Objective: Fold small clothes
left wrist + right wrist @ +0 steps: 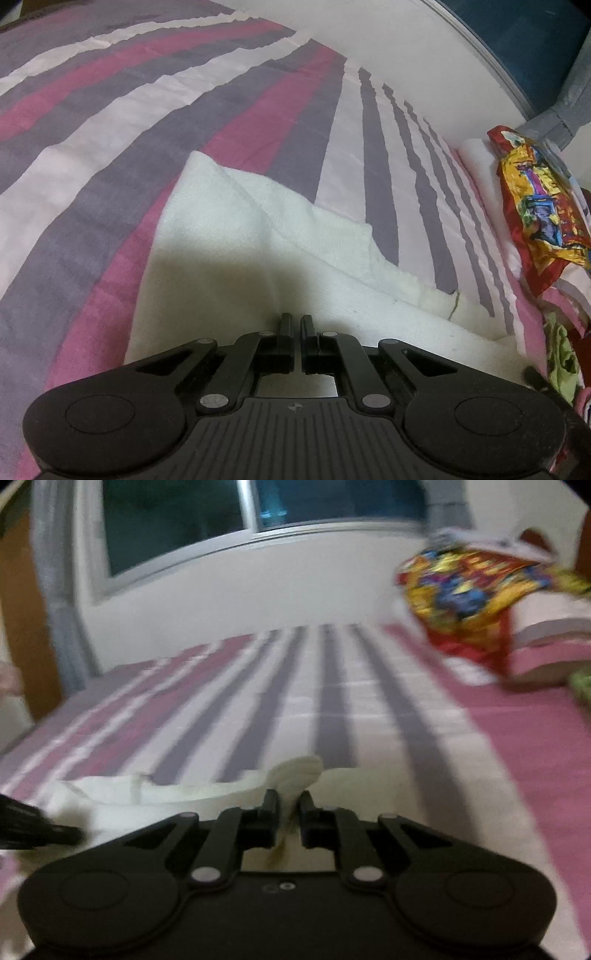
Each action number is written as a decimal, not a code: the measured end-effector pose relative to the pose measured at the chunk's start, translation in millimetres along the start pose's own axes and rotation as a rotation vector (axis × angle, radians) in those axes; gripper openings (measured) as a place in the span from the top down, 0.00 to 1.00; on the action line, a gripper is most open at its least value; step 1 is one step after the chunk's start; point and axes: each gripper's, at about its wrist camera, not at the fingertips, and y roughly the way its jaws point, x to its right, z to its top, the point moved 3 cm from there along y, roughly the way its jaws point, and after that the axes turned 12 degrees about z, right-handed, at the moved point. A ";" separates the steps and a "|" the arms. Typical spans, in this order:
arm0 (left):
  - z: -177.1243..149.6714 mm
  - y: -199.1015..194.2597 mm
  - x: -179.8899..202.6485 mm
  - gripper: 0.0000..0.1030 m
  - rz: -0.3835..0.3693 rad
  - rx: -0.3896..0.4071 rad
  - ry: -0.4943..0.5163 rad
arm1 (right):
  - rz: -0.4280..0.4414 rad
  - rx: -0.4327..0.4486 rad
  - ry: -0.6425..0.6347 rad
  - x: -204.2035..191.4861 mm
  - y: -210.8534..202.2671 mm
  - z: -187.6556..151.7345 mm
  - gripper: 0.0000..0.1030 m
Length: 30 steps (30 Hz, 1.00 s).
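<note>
**Both corners pinched, fold about to begin**

Striped bedspread (229, 122), pink, grey and white bands, running up to a pale wall under a window (177, 528). Brightly printed cloth (539, 210) heaped at the far right, well apart from the work.

White knit garment (221, 258) lies flat on the spread in front of both tools, one ribbed edge turned up along its far side.

Left gripper (295, 325): jaws pressed together low against the near edge of the white knit. Whether cloth is actually caught between them can't be told from this angle.

Right gripper (288, 805): jaws closed on a flap of the same garment; a tongue of white fabric sticks up beyond the fingertips, and a yellowish thread or tag hangs below. Right view is blurred.

Judgement on the step: looks like the start of a fold, edge lifted to be carried over.
- Confirm the left side holds cloth before lifting.
- Raise both corners together, level, so the edge stays taut.
- Carry across to meet the opposite edge, lay down, then release.
- Risk: uneven lift drags the knit askew on the spread.
</note>
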 end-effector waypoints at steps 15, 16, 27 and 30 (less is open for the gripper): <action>-1.2 -3.1 3.6 0.96 0.017 -0.001 -0.008 | 0.129 -0.181 0.180 30.8 -5.5 -34.0 0.67; -0.8 -2.5 3.2 0.97 0.016 -0.002 -0.008 | 0.146 -0.180 0.201 29.2 -0.8 -34.4 0.67; -1.9 -1.6 4.8 0.96 0.020 0.010 0.008 | 0.134 -0.064 0.411 49.4 14.8 -29.0 0.94; -2.8 -2.9 6.8 0.96 0.027 0.021 0.035 | 0.088 -0.007 0.300 37.1 -9.5 -18.9 0.95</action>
